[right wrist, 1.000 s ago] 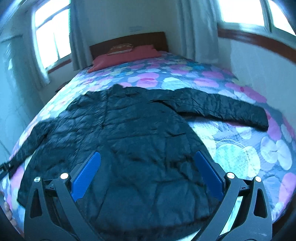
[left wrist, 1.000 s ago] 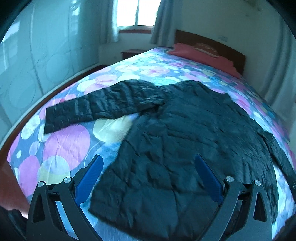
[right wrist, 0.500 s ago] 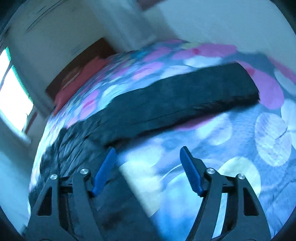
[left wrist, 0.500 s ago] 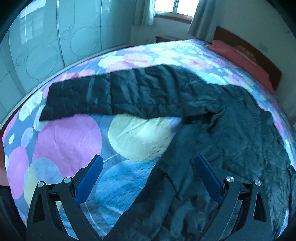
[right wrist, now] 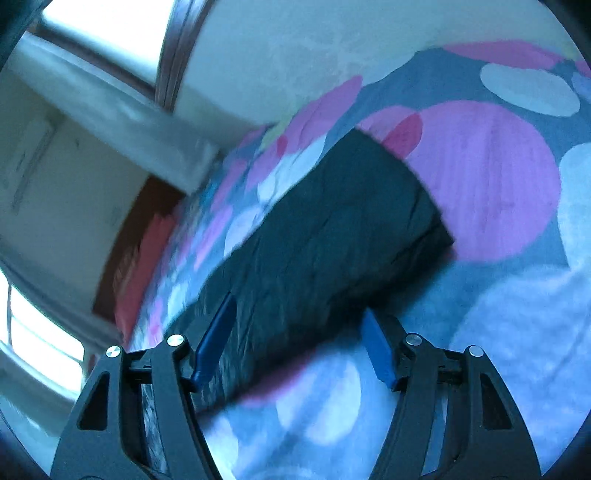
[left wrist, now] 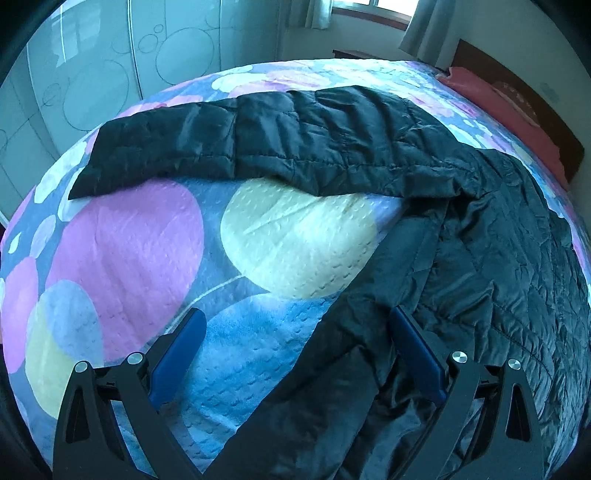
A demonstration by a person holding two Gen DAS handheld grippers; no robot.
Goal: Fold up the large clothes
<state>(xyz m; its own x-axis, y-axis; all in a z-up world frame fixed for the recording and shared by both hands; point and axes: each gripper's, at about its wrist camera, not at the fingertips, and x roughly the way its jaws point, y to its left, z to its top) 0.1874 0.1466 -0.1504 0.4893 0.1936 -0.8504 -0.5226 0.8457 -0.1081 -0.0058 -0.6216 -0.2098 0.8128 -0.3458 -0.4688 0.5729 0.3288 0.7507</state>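
Circle-patterned bedspread [left wrist: 122,236] carries a black quilted jacket [left wrist: 498,266]. Left gripper [left wrist: 295,332], jaws spread, hovers over the jacket's side edge; right gripper [right wrist: 299,332], jaws spread, straddles its sleeve [right wrist: 332,236].

Bed [left wrist: 122,236]: circle-patterned bedspread
Headboard [left wrist: 546,110]: dark wood
Wardrobe [left wrist: 92,81]: glossy, beside bed
Window [left wrist: 373,5]: daylit, beyond bed

Bed [left wrist: 122,236] under circle-print quilt; black quilted jacket [left wrist: 480,258] spread flat across it, sleeve [left wrist: 229,144] toward 10 o'clock, red pillow [left wrist: 491,96] at 1 o'clock.
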